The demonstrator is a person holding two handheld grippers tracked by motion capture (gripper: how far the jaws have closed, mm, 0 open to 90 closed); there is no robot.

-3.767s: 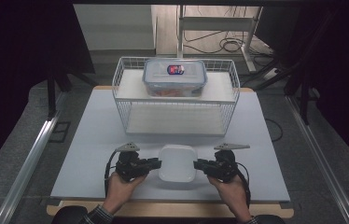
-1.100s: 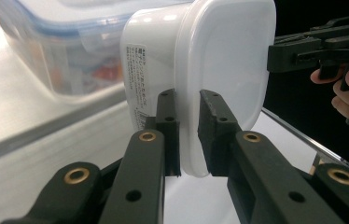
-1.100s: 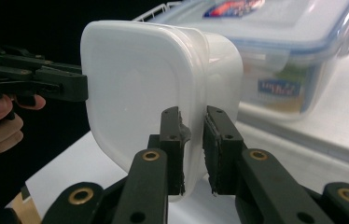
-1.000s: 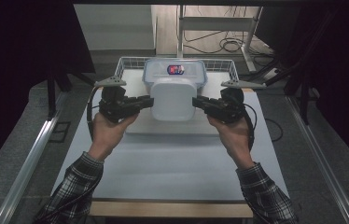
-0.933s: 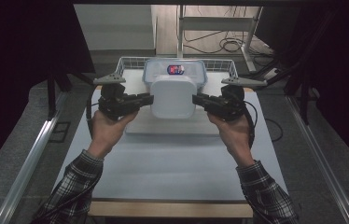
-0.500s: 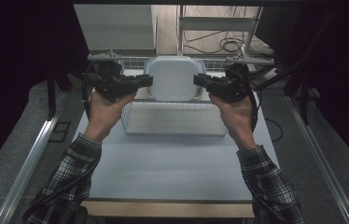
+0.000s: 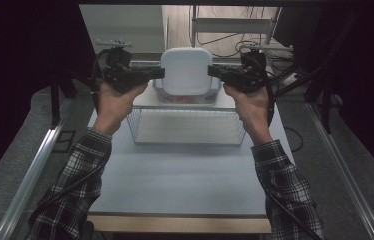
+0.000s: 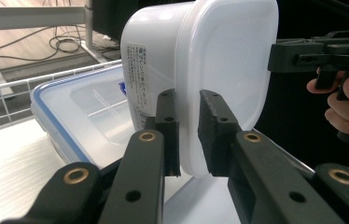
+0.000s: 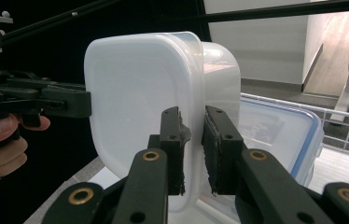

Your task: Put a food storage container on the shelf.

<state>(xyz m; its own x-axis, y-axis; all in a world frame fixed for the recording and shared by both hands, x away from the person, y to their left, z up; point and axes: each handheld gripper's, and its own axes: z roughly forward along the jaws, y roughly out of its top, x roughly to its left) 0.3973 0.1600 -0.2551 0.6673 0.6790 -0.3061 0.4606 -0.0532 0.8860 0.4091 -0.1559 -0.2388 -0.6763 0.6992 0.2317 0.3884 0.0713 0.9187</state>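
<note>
Above one wire basket [image 7: 185, 131], two claws [image 7: 161, 73] [image 7: 210, 72] gripping one white container [image 7: 186, 70].

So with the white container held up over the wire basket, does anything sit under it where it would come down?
Yes. The blue-rimmed lidded box sits on the wire basket directly beneath the white container, which the left gripper and right gripper clamp by its lid edges.

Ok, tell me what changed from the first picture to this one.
The white lidded container, then on the table's near edge, has been carried forward and up; it now hangs above the blue-rimmed container in the wire basket. The left gripper and right gripper went with it, each clamped on a side rim throughout. The basket and blue-rimmed container kept their places.
</note>
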